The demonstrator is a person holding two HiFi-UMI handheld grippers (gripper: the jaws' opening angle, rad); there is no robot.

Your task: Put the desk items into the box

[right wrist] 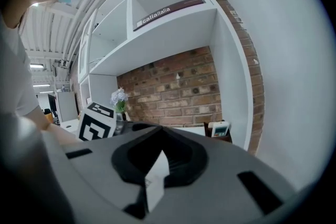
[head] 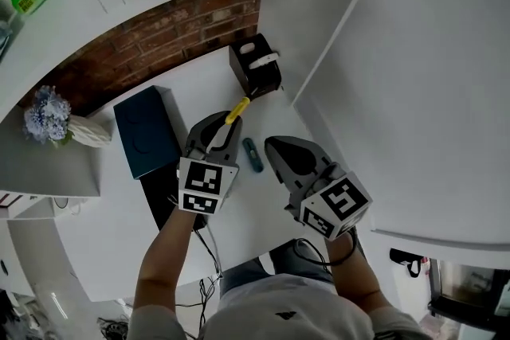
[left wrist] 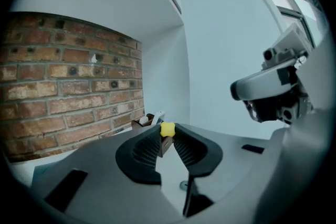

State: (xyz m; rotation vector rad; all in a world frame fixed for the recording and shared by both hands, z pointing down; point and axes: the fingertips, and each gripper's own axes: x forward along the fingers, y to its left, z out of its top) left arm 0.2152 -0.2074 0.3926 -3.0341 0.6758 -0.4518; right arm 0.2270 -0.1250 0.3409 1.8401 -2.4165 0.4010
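The left gripper [head: 225, 127] is clamping the yellow pen [head: 237, 109], its free end pointing at the box [head: 255, 65] just ahead, probably lining up the drop. The right gripper [head: 277, 149] is hanging farther from the box, jaws closed and empty, keeping the lane free. A blue item [head: 253, 154] is lying short of the box.

Blue flowers [head: 46, 114] in a white vase [head: 89, 132] stand near the brick wall [head: 159, 36].

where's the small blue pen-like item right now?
Head view: the small blue pen-like item lies on the white desk, centre, between the left gripper and the right gripper, nearer the person than the black box.
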